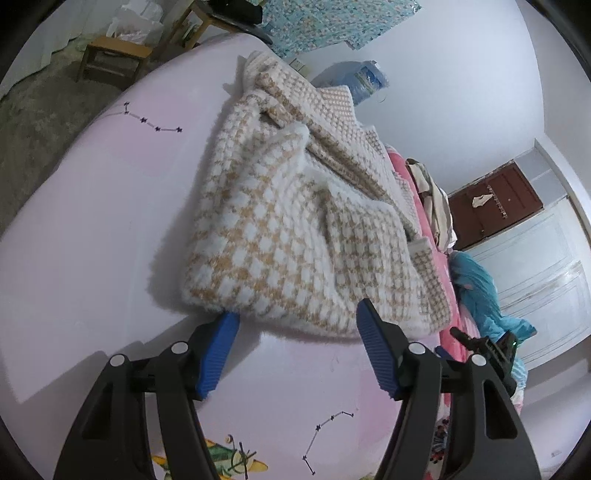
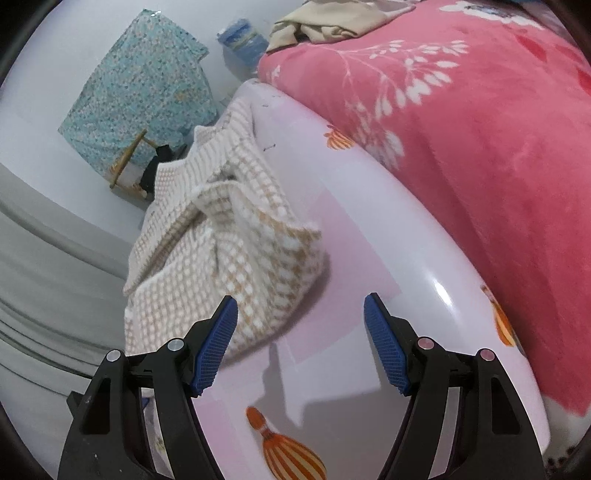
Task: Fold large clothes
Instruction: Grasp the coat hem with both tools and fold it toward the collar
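Observation:
A fluffy white and tan houndstooth garment (image 1: pixel 291 221) lies partly folded on the pale pink bed sheet (image 1: pixel 92 221). My left gripper (image 1: pixel 297 314) is open, its blue fingers straddling the garment's near edge, with the left pad (image 1: pixel 218 350) low on the sheet. In the right wrist view the same garment (image 2: pixel 236 254) lies bunched left of centre. My right gripper (image 2: pixel 301 304) is open and empty, just off the garment's near corner, over the sheet (image 2: pixel 369 258).
A pink floral blanket (image 2: pixel 461 147) covers the bed's right side, with loose clothes (image 2: pixel 325 22) on top. A wooden stool (image 1: pixel 114 55) stands on the floor beyond the bed. A blue bag (image 1: pixel 365 79), a teal cloth (image 1: pixel 480 291) and a brown door (image 1: pixel 495 199) are nearby.

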`<action>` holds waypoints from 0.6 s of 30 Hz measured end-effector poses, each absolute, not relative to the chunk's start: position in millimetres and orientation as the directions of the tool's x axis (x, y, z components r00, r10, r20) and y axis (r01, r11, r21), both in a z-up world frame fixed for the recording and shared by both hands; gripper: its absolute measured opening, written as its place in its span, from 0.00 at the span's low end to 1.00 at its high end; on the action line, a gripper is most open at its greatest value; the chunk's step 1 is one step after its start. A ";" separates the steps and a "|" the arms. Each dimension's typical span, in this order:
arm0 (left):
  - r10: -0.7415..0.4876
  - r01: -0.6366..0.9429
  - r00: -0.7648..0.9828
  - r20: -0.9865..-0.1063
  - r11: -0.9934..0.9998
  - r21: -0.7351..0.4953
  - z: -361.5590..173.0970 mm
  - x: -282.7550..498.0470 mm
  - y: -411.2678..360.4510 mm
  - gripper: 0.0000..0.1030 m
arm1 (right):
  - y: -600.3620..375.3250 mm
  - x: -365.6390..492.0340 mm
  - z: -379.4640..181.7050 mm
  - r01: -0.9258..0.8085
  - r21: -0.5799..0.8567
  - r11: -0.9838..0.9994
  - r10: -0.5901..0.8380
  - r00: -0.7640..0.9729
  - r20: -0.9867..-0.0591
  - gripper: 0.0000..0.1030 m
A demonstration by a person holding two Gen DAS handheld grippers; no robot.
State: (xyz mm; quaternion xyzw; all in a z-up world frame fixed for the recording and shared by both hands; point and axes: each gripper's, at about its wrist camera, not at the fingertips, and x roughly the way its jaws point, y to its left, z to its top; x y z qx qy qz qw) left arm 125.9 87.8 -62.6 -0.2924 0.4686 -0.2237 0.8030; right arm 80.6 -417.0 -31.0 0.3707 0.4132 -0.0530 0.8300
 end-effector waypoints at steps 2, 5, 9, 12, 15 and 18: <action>-0.620 0.085 0.471 -0.627 0.740 -0.667 -62.0 126.9 86.3 0.60 | -416.8 89.0 -32.4 0.396 0.573 0.718 0.215 0.657 -0.723 0.66; -0.597 0.072 0.484 -0.639 0.755 -0.651 -62.2 128.7 85.1 0.51 | -417.0 102.5 -33.7 0.396 0.574 0.717 0.209 0.663 -0.719 0.63; -0.567 0.045 0.491 -0.661 0.775 -0.631 -63.1 133.3 84.7 0.41 | -415.8 116.7 -36.2 0.396 0.557 0.730 0.189 0.666 -0.722 0.54; -0.516 0.044 0.498 -0.697 0.818 -0.573 -61.0 136.1 78.1 0.34 | -412.5 127.0 -38.1 0.401 0.519 0.755 0.157 0.658 -0.736 0.45; -0.430 0.066 0.511 -0.744 0.883 -0.465 -56.3 137.6 65.8 0.23 | -405.1 134.9 -35.6 0.402 0.453 0.796 0.102 0.648 -0.755 0.39; -0.345 0.116 0.551 -0.760 0.933 -0.339 -47.2 134.0 51.7 0.12 | -392.3 138.5 -28.1 0.387 0.339 0.858 0.021 0.633 -0.774 0.16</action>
